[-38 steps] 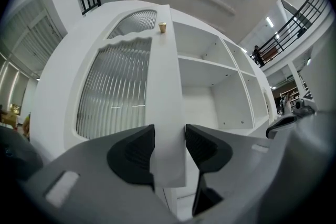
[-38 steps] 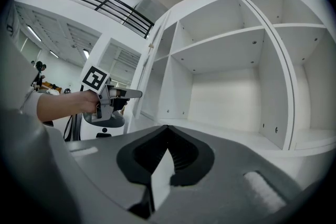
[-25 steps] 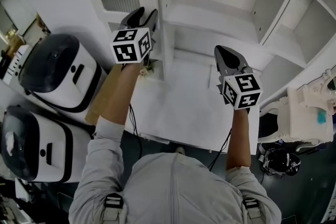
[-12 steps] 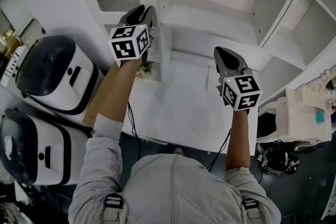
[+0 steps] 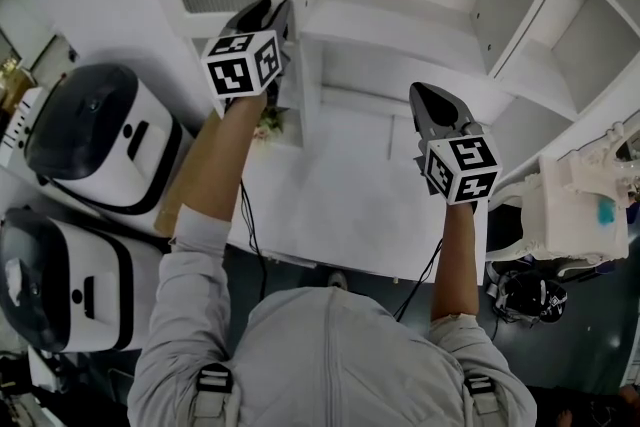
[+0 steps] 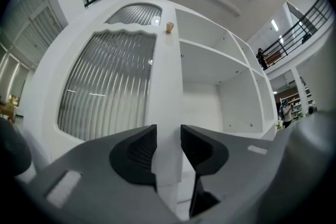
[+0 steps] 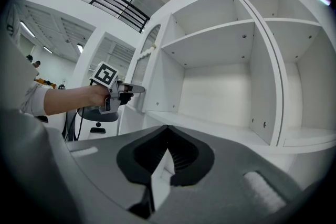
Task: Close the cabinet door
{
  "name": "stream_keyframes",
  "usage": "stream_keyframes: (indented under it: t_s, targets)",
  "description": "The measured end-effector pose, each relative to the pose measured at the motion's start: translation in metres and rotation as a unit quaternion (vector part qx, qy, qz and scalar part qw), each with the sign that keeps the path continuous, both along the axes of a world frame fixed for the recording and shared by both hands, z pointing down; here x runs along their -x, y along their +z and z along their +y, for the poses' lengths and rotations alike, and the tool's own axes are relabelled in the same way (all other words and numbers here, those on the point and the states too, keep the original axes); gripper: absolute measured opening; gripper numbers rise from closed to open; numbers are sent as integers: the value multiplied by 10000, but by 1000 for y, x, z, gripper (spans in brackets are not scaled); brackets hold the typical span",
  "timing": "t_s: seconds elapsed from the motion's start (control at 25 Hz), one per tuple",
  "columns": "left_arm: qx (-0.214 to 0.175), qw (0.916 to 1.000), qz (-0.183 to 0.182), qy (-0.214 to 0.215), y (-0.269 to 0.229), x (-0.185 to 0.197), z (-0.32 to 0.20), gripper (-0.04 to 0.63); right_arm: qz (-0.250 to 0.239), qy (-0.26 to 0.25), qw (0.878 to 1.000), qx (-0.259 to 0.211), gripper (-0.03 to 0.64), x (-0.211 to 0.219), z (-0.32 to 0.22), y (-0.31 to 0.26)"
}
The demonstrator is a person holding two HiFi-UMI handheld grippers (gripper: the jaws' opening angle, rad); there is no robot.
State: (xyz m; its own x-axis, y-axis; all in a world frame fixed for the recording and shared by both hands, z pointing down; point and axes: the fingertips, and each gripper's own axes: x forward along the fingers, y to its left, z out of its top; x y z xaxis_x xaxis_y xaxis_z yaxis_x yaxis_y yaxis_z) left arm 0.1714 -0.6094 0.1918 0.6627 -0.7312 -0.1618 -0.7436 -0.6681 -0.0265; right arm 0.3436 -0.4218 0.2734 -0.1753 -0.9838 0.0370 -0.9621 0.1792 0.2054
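The white cabinet door has a ribbed glass panel and stands open at the left of the shelves. Its free edge runs straight between the jaws of my left gripper. Both pads touch that edge while the jaws are opening. In the head view the left gripper reaches onto the door edge at upper left. My right gripper is held level in front of the open shelves, apart from the door. In its own view the right gripper is shut with nothing in it.
Two white, dark-topped machines stand at the left. A white device is at the right. A white table top lies below the cabinet, with a small plant near the door's foot. Cables hang from both grippers.
The left gripper has stayed on the door edge and sits slightly higher in the head view. The right gripper has kept its place.
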Motion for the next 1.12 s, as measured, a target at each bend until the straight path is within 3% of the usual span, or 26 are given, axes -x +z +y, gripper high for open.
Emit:
stream_keyframes:
  t_s: [0.16, 0.28, 0.52, 0.92, 1.12]
  targets:
    - [163, 9996, 81, 212, 3, 3, 8, 212, -6, 21, 10000, -58, 2, 6, 9, -5]
    - [118, 9998, 20, 189, 9, 16, 20, 210, -16, 41, 10000, -76, 2, 13, 18, -6]
    - [89, 9991, 142, 397, 22, 57, 61, 179, -62, 82, 9998, -182, 2, 39, 39, -8]
    - [-469, 9947, -782, 481, 61, 117, 148, 50, 0, 49, 9996, -263, 2, 107, 89, -3]
    - [-572, 9936, -817, 536, 73, 142, 181, 15, 11, 66, 9994, -327, 2, 129, 111, -2]
